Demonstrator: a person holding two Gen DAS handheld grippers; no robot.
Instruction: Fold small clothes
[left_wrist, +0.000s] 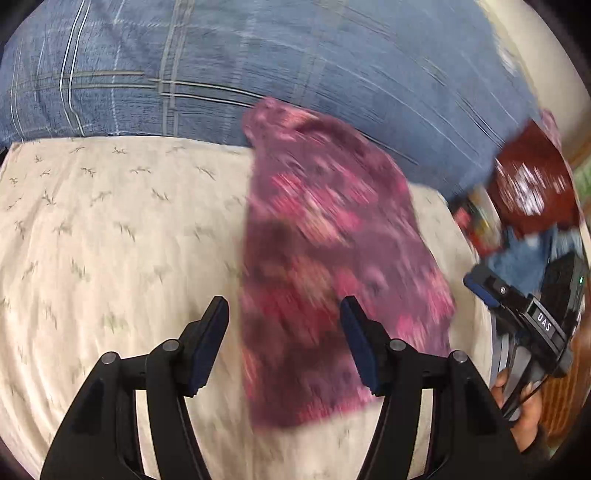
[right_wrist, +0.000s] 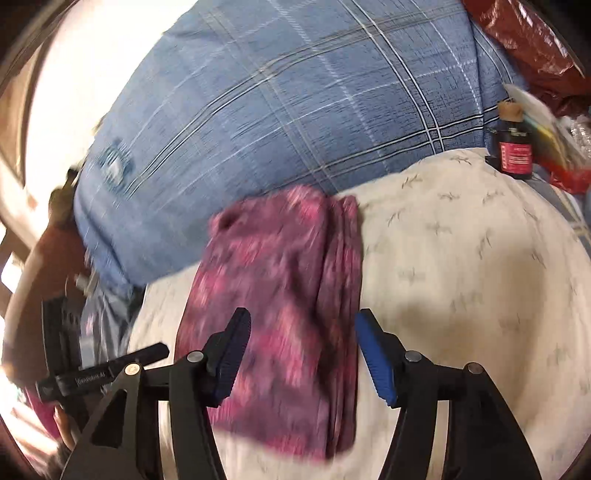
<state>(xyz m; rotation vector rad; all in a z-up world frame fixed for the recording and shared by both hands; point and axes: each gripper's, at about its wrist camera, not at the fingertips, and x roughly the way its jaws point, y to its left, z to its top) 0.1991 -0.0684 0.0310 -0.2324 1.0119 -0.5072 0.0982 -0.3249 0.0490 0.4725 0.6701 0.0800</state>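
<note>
Pink folded cloth (left_wrist: 332, 266) lies on the sheet (left_wrist: 110, 240), bare sheet alongside; both grippers' (left_wrist: 284, 345) (right_wrist: 301, 356) jaws gape empty.

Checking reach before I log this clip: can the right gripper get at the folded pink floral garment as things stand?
Probably yes. The right gripper is open right over the pink floral garment, which lies flat on the cream sheet with nothing between them.

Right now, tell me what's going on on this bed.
A person is folding small clothes with a set of tongs in each hand. A pink-and-purple patterned garment lies folded into a long strip on the cream sheet. The left tongs and right tongs are both open above it, holding nothing.
</note>
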